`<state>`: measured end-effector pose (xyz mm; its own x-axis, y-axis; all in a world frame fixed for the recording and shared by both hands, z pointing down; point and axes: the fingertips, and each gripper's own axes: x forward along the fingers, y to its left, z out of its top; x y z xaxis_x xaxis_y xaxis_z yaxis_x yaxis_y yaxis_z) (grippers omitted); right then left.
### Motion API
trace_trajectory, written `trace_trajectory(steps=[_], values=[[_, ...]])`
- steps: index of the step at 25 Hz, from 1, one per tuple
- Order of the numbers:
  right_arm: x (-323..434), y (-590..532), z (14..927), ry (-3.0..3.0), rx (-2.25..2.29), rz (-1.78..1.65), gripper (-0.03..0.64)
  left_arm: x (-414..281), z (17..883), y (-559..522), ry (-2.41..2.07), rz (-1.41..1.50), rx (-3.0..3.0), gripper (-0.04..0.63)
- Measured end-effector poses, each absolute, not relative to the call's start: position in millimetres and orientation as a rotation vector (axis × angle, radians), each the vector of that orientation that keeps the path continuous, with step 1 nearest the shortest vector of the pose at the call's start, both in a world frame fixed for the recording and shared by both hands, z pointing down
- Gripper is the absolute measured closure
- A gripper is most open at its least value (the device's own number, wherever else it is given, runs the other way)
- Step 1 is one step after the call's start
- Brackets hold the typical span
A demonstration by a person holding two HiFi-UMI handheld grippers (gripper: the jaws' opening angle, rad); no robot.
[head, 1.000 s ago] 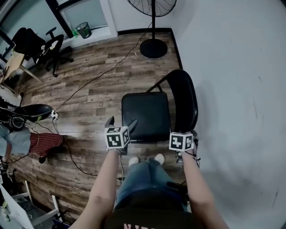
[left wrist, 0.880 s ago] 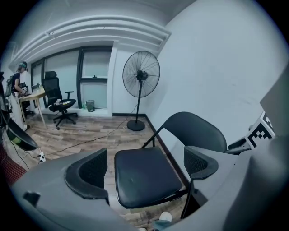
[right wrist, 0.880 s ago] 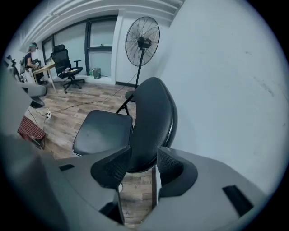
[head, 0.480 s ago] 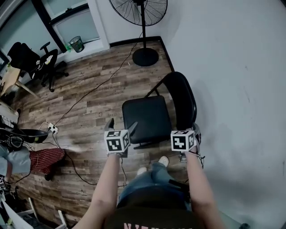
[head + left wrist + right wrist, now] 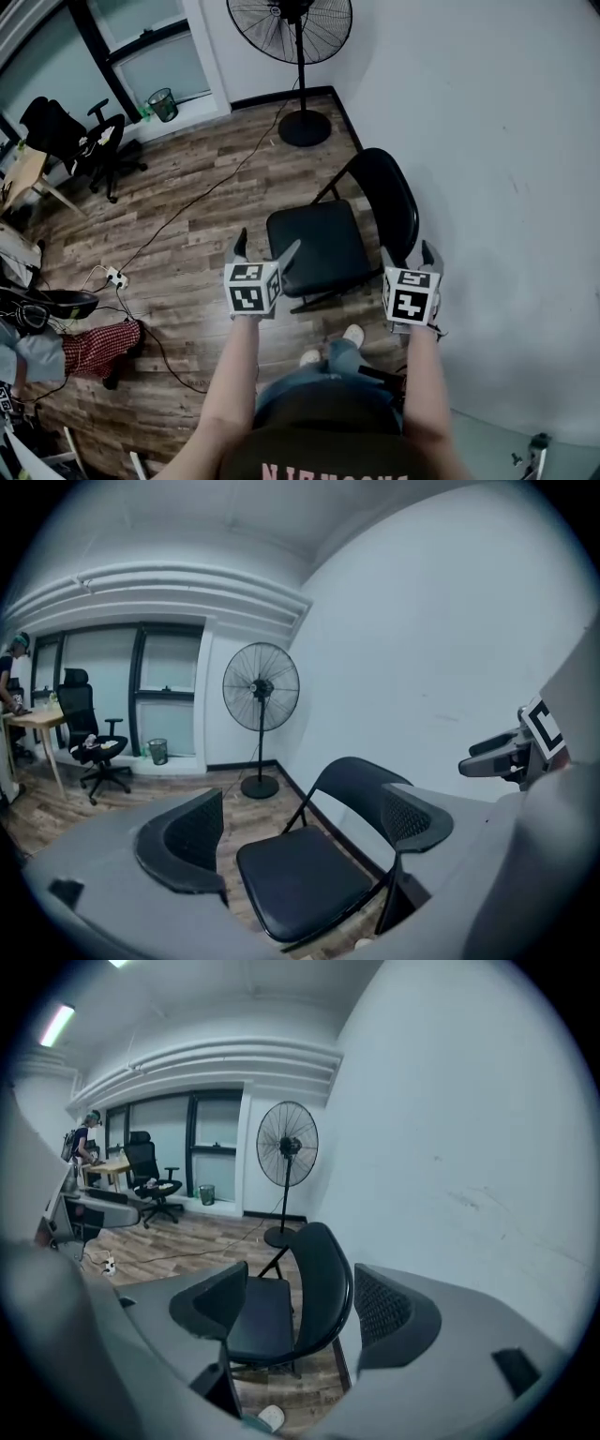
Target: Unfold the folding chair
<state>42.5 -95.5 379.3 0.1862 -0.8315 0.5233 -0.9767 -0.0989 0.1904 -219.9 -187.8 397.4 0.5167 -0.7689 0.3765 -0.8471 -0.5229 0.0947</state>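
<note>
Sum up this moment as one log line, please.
folding chair: unfolded, standing beside wall | left gripper: jaws open, empty | right gripper: jaws have just been opening, empty

The folding chair (image 5: 319, 242) stands unfolded — left gripper (image 5: 265, 248), jaws apart and empty, above its seat's near-left corner, right gripper (image 5: 408, 255), jaws just opened and empty, beside its backrest's near end.

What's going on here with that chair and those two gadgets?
A person stands over a black folding chair beside the wall, with a hand-held gripper in each hand. The chair already stands unfolded, seat down. The left hand-held gripper and the right hand-held gripper hover above it, open and holding nothing. The right one's jaws have just been opening.
</note>
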Motion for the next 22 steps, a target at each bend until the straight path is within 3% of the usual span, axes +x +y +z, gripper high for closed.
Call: trace_trajectory(steps=[13,17,22], values=[[9.2,-55.9,278.8,-1.965,2.102,0.080,0.281,-218.8,306.8,-157.8,-1.423,0.262,2.844,0.095],[0.7,-48.1,253.9,-2.046,2.083,-0.020,0.345,-216.0,284.5,-151.6,-1.441,0.259,2.908,0.095],[6.2,-40.8,232.9,-2.100,2.054,-0.077,0.379,-194.4,253.1,-131.4,-1.396,0.243,3.026,0.126]])
